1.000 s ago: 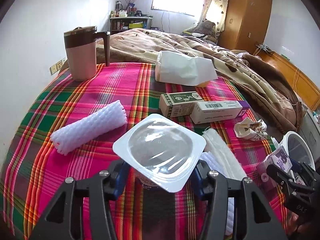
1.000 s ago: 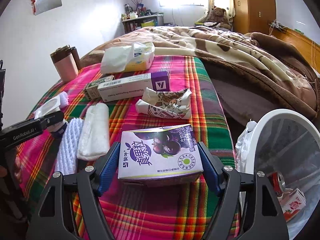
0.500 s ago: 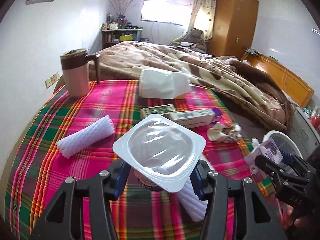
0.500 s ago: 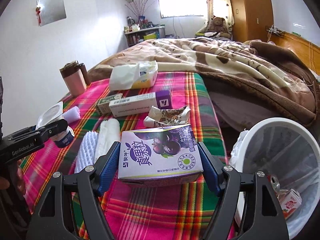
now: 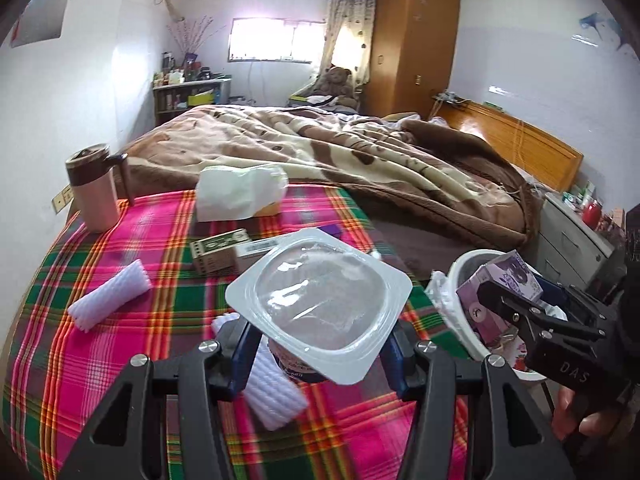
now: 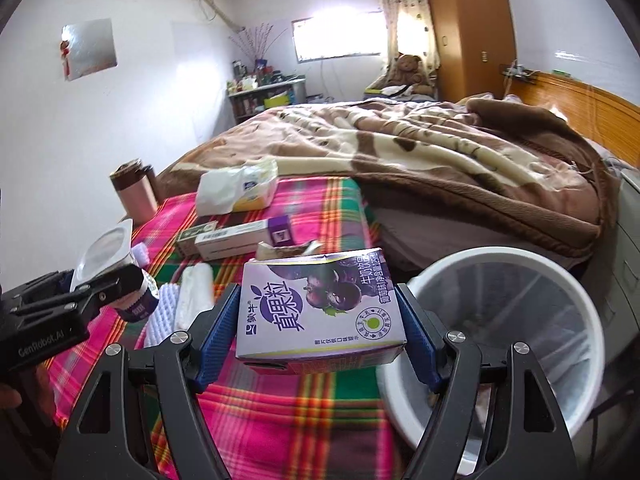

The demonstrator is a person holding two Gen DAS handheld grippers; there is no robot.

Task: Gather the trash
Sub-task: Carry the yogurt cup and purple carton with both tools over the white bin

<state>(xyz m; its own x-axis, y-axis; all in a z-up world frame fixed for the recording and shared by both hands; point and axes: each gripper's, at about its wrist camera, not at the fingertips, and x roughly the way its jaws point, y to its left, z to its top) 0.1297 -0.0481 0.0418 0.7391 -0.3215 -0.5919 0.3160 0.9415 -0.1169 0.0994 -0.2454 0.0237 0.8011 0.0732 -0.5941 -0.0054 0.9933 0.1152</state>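
My left gripper (image 5: pixel 318 350) is shut on a yogurt cup (image 5: pixel 320 304) with a clear square lid, held above the plaid tablecloth (image 5: pixel 120 340). My right gripper (image 6: pixel 320 336) is shut on a purple drink carton (image 6: pixel 320 306), held beside the rim of the white trash bin (image 6: pixel 520 320). In the left wrist view the carton (image 5: pixel 500 284) sits over the bin (image 5: pixel 460 320). In the right wrist view the cup (image 6: pixel 120 272) hangs at the left.
On the cloth lie white foam sleeves (image 5: pixel 110 300), two long boxes (image 6: pixel 236 236), a crumpled wrapper (image 6: pixel 288 250), a tissue pack (image 5: pixel 240 194) and a pink mug (image 5: pixel 94 192). A bed with a brown blanket (image 5: pixel 360 160) lies behind.
Both grippers have risen and drawn back from the table with their loads. The right gripper with the carton has moved toward the bin.
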